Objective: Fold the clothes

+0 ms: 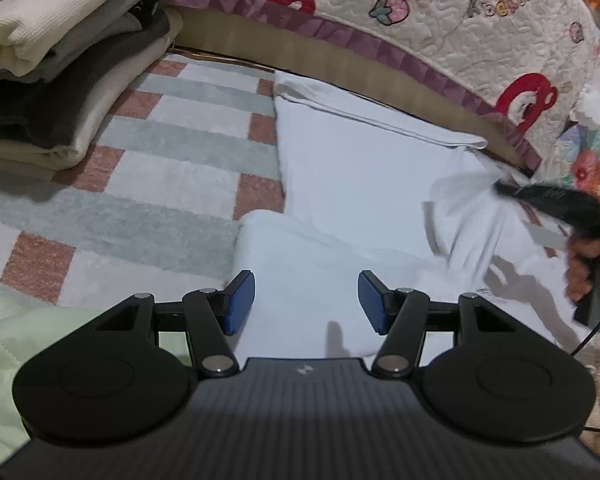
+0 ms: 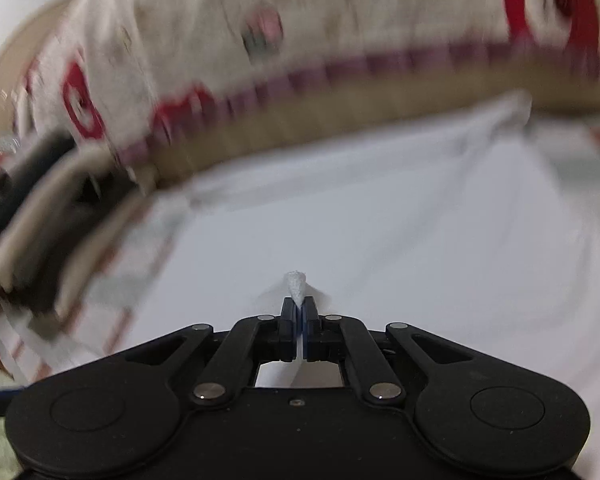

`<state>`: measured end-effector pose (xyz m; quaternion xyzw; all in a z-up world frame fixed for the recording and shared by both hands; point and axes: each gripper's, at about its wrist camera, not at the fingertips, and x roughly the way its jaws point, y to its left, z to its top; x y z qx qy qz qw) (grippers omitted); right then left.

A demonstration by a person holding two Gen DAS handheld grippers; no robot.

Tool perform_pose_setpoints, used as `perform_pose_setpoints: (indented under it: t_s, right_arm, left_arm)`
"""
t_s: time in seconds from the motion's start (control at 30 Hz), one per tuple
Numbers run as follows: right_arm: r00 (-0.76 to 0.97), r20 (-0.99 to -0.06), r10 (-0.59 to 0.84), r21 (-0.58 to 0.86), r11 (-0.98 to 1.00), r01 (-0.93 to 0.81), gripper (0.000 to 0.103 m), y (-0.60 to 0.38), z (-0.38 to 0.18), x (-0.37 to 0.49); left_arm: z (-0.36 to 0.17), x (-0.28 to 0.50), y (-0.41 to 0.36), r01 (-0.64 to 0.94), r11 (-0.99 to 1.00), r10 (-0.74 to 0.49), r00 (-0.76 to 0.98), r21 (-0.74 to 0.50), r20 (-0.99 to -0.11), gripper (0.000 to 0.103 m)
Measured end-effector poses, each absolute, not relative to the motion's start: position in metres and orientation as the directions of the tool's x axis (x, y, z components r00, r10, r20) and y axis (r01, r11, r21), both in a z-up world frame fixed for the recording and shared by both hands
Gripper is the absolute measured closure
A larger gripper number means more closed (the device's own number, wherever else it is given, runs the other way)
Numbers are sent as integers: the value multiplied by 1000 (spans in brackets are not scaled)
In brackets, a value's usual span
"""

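Left gripper [image 1: 307, 302]: jaws wide apart, blue pads facing each other with nothing between them. It hangs over the near folded edge of the white garment [image 1: 352, 184], which lies spread on the checked rug [image 1: 172, 168] just in front of the bed base.

Right gripper [image 2: 299, 312]: jaws pressed together on a small pinch of the white garment [image 2: 380, 216]; a tuft of cloth stands up between the pads. In the left wrist view this gripper [image 1: 500, 190] appears at the garment's right side, with the cloth drawn up in creases toward its tips. The hand [image 1: 582, 266] holding it shows at the right edge of that view.

Surroundings: a stack of folded clothes [image 1: 60, 60], cream, grey and dark layers, sits on the rug to the left, well apart from the white garment. Behind the garment runs the tan bed base [image 1: 340, 68], topped by a quilted cream bedspread [image 1: 420, 12] with a purple border and red motifs. A pale green quilted cloth [image 1: 28, 340] lies at the lower left, beside the left gripper. The right wrist view is motion-blurred; background detail cannot be read
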<state>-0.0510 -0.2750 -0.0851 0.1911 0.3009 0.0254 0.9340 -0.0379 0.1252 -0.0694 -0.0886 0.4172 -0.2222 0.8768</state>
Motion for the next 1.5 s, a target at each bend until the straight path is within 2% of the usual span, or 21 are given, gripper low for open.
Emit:
perform_pose_setpoints:
  t_s: [0.1, 0.2, 0.33, 0.4, 0.5, 0.57, 0.67, 0.87, 1.0, 1.03, 1.23, 1.37, 1.5]
  right_arm:
    - [867, -496, 46, 272, 957, 105, 98, -292, -41, -83]
    - [837, -545, -56, 193, 963, 190, 98, -319, -31, -113]
    - [745, -663, -72, 257, 913, 316, 98, -364, -62, -133]
    - [736, -676, -35, 317, 888, 333, 98, -377, -72, -134]
    - [755, -655, -24, 316, 900, 302, 98, -375, -70, -130]
    - [758, -650, -42, 282, 913, 293, 98, -374, -72, -130]
    - [745, -665, -55, 280, 906, 317, 98, -378, -77, -134]
    - [766, -636, -97, 282, 894, 348, 98, -383, -70, -141]
    - [816, -516, -261, 103, 927, 361, 98, -363, -41, -154]
    - [815, -513, -269, 84, 930, 359, 98, -362, -38, -152]
    - [692, -701, -173, 207, 879, 429, 97, -393, -81, -131]
    - [697, -696, -169, 253, 852, 459, 95, -401, -83, -137]
    - [702, -679, -212, 213, 859, 465, 96, -397, -80, -141]
  left_arm:
    - [-69, -38, 122, 334, 870, -492, 533, -363, -688, 45]
    - [-75, -40, 106, 394, 854, -506, 485, -339, -713, 44]
    - [-82, -42, 89, 448, 806, -564, 378, -388, -734, 44]
    - [-79, -43, 87, 452, 800, -570, 363, -395, -738, 43]
    - [-72, -48, 87, 457, 824, -523, 391, -333, -757, 40]
    - [-69, -50, 92, 430, 837, -514, 406, -339, -756, 38]
    - [-67, -56, 103, 380, 840, -530, 422, -388, -736, 33]
    - [-71, -59, 132, 273, 850, -527, 450, -450, -721, 32]
    - [-76, -61, 128, 321, 824, -564, 388, -468, -728, 31]
    - [-77, -61, 127, 335, 818, -571, 371, -468, -732, 31]
    - [-82, -65, 99, 474, 777, -579, 279, -414, -766, 31]
    - [-82, -70, 87, 524, 766, -562, 267, -371, -783, 31]
    - [-81, -68, 90, 501, 783, -549, 280, -368, -788, 31]
